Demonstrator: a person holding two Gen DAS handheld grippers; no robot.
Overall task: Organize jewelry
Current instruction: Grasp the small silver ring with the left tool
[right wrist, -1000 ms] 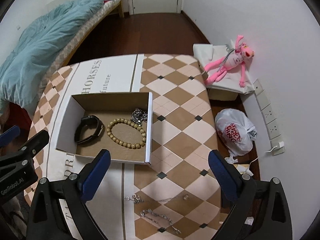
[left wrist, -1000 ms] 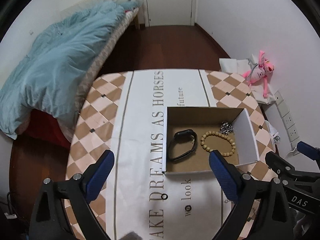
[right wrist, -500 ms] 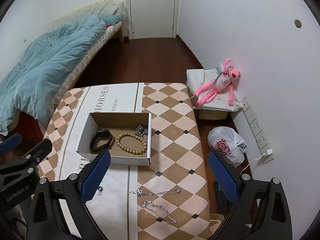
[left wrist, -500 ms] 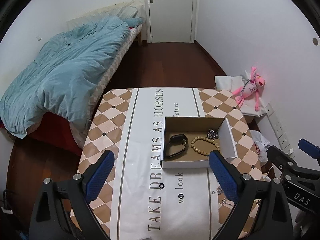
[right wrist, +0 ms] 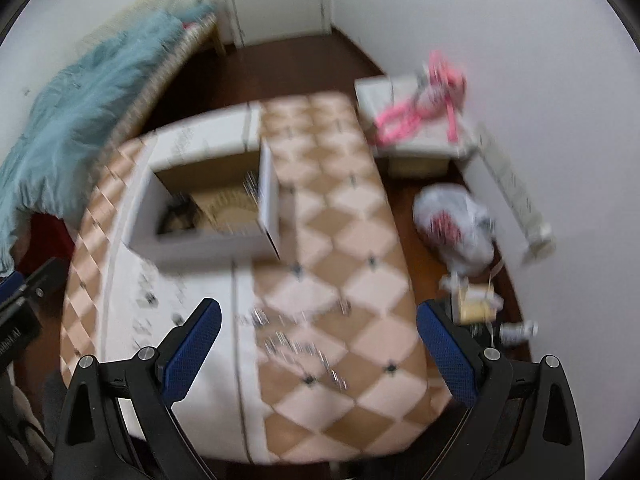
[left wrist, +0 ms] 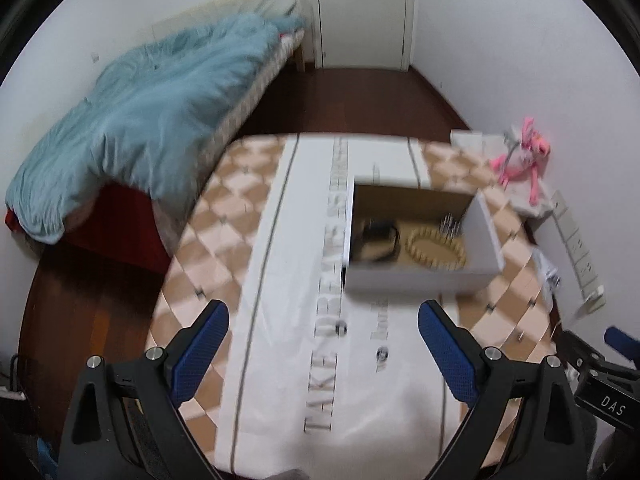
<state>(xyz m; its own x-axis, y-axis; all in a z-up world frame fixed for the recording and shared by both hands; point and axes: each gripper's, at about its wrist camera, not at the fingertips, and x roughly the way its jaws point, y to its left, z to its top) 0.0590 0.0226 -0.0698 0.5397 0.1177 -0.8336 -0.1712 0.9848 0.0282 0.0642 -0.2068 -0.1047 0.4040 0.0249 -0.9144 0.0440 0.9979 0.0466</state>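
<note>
Altogether, one cardboard box (left wrist: 420, 276) stood on the desk (left wrist: 288, 264), holding three items: one black watch (left wrist: 378, 236), one wooden bead bracelet (left wrist: 436, 246) and one small heap of silver chain (left wrist: 450, 226) at the far right corner. Both the left gripper (left wrist: 322, 354) and the right gripper (right wrist: 318, 348) hovered with fingers spread, empty. Only the right wrist view showed two blurred silver chains (right wrist: 304, 346) lying loose on the desk, near the box, and one white plastic bag (right wrist: 456, 226) on the floor.
</note>
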